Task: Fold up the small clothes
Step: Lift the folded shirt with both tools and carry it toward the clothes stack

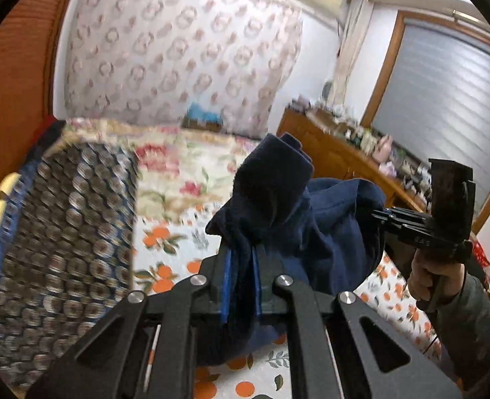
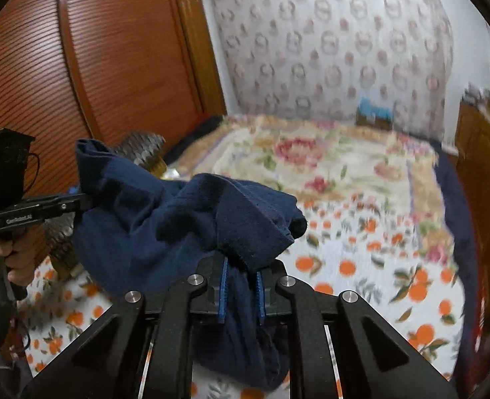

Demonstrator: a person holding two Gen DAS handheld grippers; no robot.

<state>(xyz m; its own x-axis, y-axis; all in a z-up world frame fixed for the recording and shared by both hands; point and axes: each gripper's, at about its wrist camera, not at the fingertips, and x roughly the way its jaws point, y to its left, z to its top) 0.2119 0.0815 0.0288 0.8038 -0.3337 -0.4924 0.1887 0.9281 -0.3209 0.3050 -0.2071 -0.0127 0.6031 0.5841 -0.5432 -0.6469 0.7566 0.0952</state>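
From the left wrist view, we see our left tongs point(image 1: 240, 286) clamped on a bunched fold of the dark blue garment point(image 1: 311, 219), the cloth pinched between the blue pads and spilling above and below them. The garment hangs in the air above the bed point(image 1: 178, 166) with its orange-print sheet, stretched toward the right tongs point(image 1: 379, 217), which bite its far edge, to the right of the garment; a hand point(image 1: 434, 279) grips their handle. Faint embossed characters show on that tool's body, too small for us to read. From the right wrist view, our right tongs point(image 2: 241, 287) are likewise closed on a thick wad of the same garment, raised over the bed, while the left tongs hold its other end, left of the garment. White lettering runs along that tool's side; it seems to begin with "Gen", but we cannot read it with confidence. We judge the risk to be this: both grips hold bunched cloth, not a clean hem, so layers may slip out unevenly if we pull apart, and the garment would then land crumpled on the bed instead of flat for folding.
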